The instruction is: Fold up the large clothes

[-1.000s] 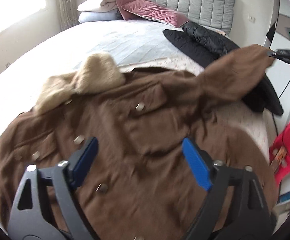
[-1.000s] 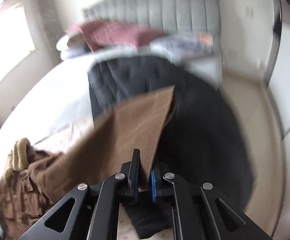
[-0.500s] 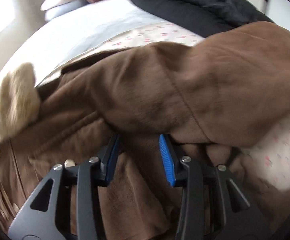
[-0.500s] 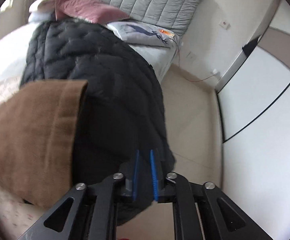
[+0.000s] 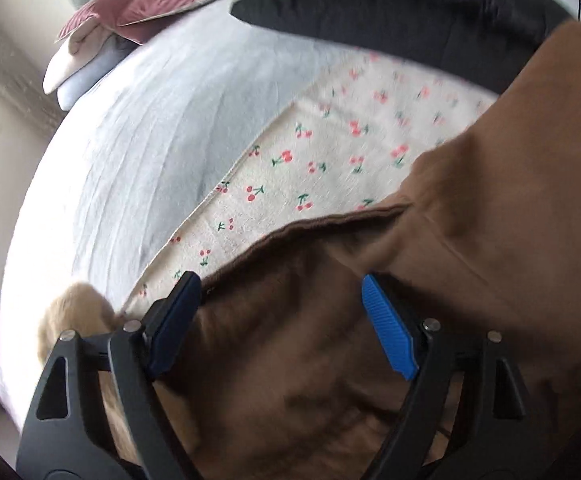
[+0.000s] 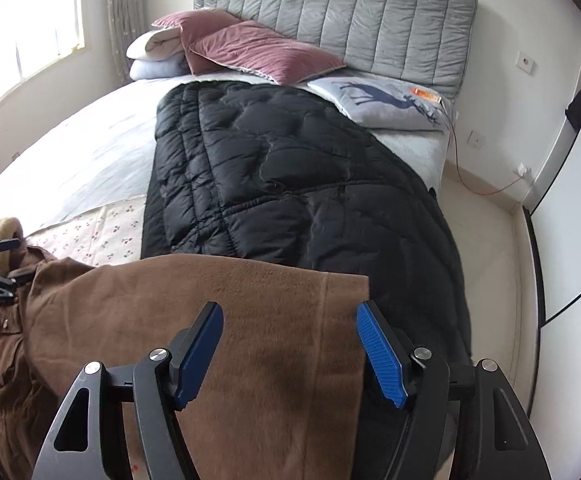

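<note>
A: Where is the coat?

B: The brown coat [image 6: 102, 344] lies across the near part of the bed [image 6: 90, 152], partly on a cherry-print sheet [image 5: 330, 160]. Its sleeve [image 6: 274, 320] is spread flat toward the right, the cuff end overlapping the black quilted jacket [image 6: 290, 184] beside it.

A: And the right gripper [image 6: 290, 354]?

B: It hangs over that sleeve. Its jaws have just been opening and stand wide, one blue pad on each side of the sleeve's end, neither pressing on the cloth.

A: The left one?

B: The left gripper [image 5: 282, 322] is over the coat's body near the tan fur collar [image 5: 74, 316]. Its jaws have also just been opening and are wide; brown fabric shows between them, but nothing is pinched.

A: Anything else on the bed?

B: Two pink pillows [image 6: 246, 50] and a deer-print cushion [image 6: 386, 104] sit by the grey headboard [image 6: 354, 24].
</note>
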Motion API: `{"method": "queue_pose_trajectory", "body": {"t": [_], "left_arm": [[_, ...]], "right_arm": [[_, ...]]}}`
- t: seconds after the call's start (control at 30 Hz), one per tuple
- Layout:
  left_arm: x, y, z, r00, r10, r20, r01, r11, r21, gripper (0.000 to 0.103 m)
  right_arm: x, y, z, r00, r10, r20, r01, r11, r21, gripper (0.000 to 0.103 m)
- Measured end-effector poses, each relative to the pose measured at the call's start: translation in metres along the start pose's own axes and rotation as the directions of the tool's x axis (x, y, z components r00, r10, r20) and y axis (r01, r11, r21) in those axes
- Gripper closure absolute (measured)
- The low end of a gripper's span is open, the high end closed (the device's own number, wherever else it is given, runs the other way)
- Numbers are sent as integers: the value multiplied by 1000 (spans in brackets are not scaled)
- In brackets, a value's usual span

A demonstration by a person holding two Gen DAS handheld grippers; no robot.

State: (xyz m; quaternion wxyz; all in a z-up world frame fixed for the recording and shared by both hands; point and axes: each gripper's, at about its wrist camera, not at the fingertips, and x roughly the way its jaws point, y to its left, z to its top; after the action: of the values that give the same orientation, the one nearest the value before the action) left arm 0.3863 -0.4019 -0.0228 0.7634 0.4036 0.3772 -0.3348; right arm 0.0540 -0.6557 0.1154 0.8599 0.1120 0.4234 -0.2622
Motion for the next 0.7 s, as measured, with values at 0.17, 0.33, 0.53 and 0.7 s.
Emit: {"method": "queue_pose_trajectory", "body": {"t": [0.17, 0.33, 0.53, 0.7], "left_arm": [[16, -6, -8, 1000, -11, 28, 13, 999, -41, 26], [2, -13, -24, 992, -99, 78, 111, 979, -173, 99], [-56, -3, -29, 937, 175, 302, -37, 910, -413, 101], [-28, -8, -14, 932, 252, 260, -105, 875, -472, 100]], "right_arm": [[28, -5, -4, 1000, -9, 8, 9, 999, 30, 33], [27, 6, -13, 998, -12, 59, 11, 1000, 17, 87], [-38, 45, -18, 907, -212, 363, 265, 959, -104, 94], [-23, 63, 27, 845, -318, 430, 413, 899, -148, 93]]}}
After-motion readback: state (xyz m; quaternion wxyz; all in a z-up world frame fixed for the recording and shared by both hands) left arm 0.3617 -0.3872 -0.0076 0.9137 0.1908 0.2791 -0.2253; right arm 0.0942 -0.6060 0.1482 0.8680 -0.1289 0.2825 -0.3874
